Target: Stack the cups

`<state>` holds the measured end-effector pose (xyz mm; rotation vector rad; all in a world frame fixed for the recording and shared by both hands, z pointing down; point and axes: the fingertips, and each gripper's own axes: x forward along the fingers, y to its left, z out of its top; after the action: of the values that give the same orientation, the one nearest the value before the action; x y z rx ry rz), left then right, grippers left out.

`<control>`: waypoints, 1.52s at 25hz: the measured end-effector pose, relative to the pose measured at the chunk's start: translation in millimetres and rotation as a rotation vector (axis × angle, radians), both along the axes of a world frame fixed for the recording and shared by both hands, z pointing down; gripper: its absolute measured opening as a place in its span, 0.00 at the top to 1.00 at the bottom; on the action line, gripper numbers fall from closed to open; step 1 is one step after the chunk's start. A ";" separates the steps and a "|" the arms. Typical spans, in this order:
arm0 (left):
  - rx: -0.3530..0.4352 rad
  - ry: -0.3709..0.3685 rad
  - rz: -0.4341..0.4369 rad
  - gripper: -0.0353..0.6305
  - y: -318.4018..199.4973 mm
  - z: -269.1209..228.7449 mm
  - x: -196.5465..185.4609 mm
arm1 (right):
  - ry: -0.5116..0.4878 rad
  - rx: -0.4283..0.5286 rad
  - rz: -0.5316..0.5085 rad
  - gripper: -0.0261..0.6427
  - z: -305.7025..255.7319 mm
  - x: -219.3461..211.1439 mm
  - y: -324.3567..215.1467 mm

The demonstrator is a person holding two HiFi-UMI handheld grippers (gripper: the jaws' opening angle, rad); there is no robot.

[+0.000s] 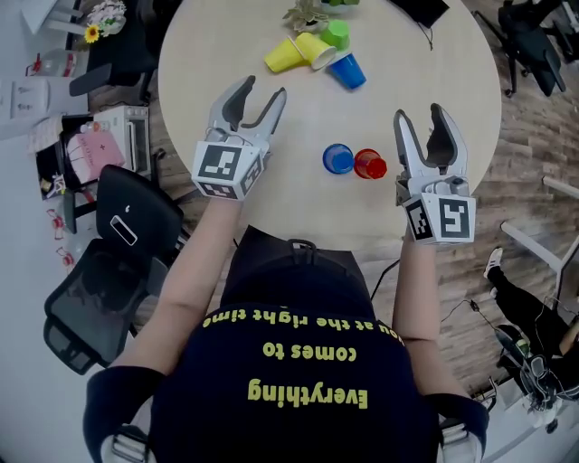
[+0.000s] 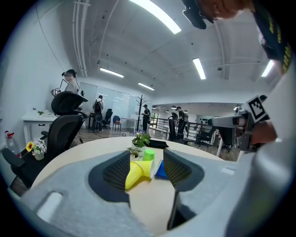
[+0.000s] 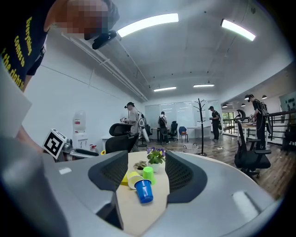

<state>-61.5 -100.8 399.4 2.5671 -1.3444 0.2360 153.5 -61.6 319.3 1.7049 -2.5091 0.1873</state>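
Far across the round table [image 1: 226,36] lie two yellow cups [image 1: 285,54] on their sides, a green cup [image 1: 336,34] and a tipped blue cup [image 1: 348,70]. Nearer to me, a second blue cup [image 1: 337,159] and a red cup [image 1: 369,165] stand side by side. My left gripper [image 1: 260,90] hovers open to the left of that pair, with nothing between its fingers. My right gripper [image 1: 420,115] is open and empty just right of the red cup. The left gripper view looks at the yellow cups [image 2: 136,172]; the right gripper view looks at the tipped blue cup [image 3: 144,190].
A small potted plant [image 1: 308,14] stands at the table's far edge behind the cups, and a black item [image 1: 421,9] lies at the far right. A black office chair [image 1: 109,271] stands left of me. People and desks fill the room beyond.
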 end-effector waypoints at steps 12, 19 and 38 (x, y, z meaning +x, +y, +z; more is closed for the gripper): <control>0.005 -0.018 -0.044 0.61 -27.8 4.5 -10.8 | -0.019 -0.010 -0.089 0.64 11.7 -4.7 -62.8; -0.005 -0.038 -0.061 0.61 -40.7 11.8 -12.9 | -0.023 -0.045 -0.165 0.64 40.5 -28.4 -106.8; -0.060 -0.073 -0.100 0.61 -38.9 34.8 -31.0 | 0.120 -0.235 -0.268 0.59 155.9 -84.3 -189.2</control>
<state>-92.5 -139.6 434.2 2.4565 -1.4631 0.3494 69.2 -250.7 475.2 1.2431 -2.4799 0.3304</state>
